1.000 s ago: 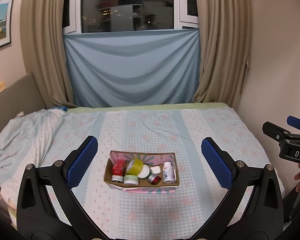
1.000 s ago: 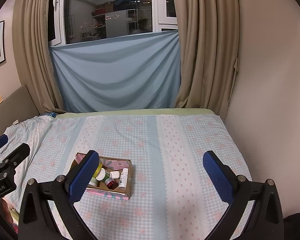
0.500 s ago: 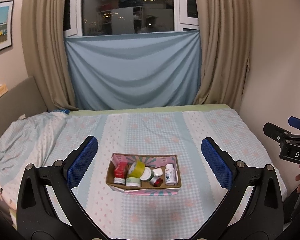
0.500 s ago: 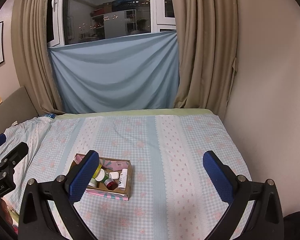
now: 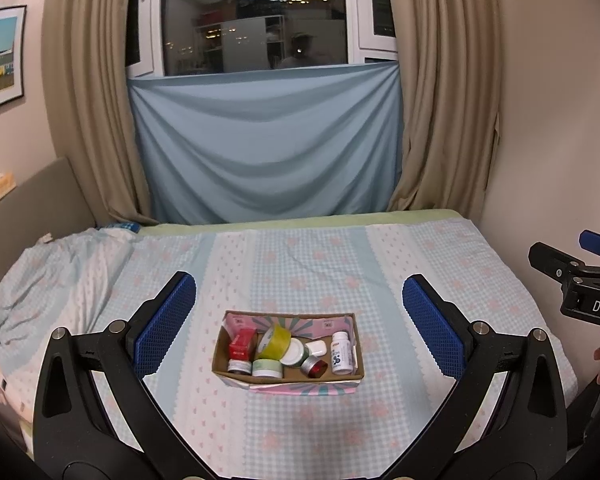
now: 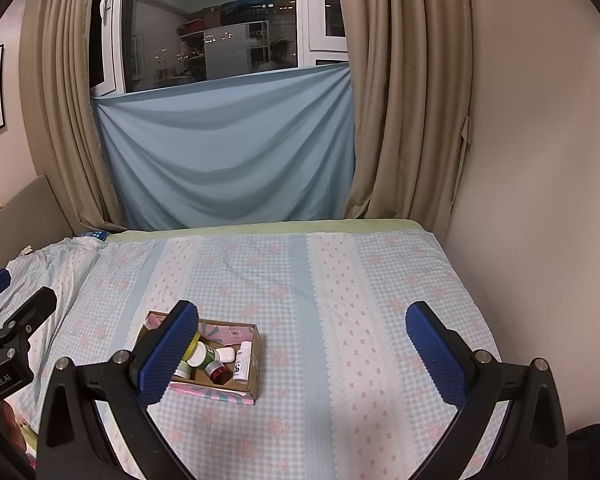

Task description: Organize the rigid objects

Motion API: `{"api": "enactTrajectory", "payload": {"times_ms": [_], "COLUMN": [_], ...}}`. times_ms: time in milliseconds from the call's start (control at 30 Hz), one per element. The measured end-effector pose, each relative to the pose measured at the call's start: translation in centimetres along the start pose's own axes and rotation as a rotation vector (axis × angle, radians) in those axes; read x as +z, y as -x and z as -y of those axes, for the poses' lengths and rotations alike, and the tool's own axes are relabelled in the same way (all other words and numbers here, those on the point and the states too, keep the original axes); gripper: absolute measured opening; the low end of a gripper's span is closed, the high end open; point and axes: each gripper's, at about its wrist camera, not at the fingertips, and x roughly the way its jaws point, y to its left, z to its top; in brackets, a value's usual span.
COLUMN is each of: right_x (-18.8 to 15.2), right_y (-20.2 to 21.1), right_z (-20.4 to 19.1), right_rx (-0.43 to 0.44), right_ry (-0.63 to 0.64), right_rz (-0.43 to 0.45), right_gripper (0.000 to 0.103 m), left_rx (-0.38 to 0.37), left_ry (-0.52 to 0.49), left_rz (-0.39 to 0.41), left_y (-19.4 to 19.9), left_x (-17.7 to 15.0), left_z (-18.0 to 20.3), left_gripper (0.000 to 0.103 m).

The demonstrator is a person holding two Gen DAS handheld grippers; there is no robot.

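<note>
A small cardboard box point(image 5: 352, 334) sits on the bed and also shows in the right wrist view point(image 6: 256, 356). It holds a red carton point(image 5: 242, 345), a yellow tape roll point(image 5: 275, 343), a white bottle point(image 5: 341, 353), a red-capped jar point(image 5: 315, 368) and other small jars. My left gripper point(image 5: 299, 330) is open and empty, held above and in front of the box. My right gripper point(image 6: 302, 348) is open and empty, to the right of the box; its left finger hides the box's left part.
The bed point(image 5: 440, 264) has a blue and pink checked sheet. A rumpled pillow point(image 5: 40, 280) lies at the left. A wall point(image 6: 540, 160) borders the bed's right side. Curtains point(image 5: 440, 100) and a window stand behind the bed's far edge.
Both grippers have drifted slightly; in the left wrist view the box sits a little lower. Both stay open and empty.
</note>
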Motion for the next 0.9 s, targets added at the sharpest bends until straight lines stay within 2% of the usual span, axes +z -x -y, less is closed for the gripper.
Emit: {"api": "enactTrajectory", "payload": {"times_ms": [600,700,900], "right_x": [0.25,0.18,0.39], "right_y": [-0.47,-0.39,-0.86], "right_z": [0.09,0.09,-0.05], "right_rx": [-0.006,-0.006,-0.012], "right_ry": [-0.003,-0.001,-0.004], "right_rz": [0.001,0.002,-0.004], "right_gripper": [0.103,0.103,0.103], "left_rx": [-0.001,0.034,0.04], "left_ry": [0.013,0.009,-0.005], "left_rz": [0.053,0.055,0.023], "left_y": [0.22,0.25,-0.73], "left_x": [0.15,0.16,-0.45], "left_z": [-0.1,0.01,0.26], "left_gripper": [0.103,0.103,0.103]}}
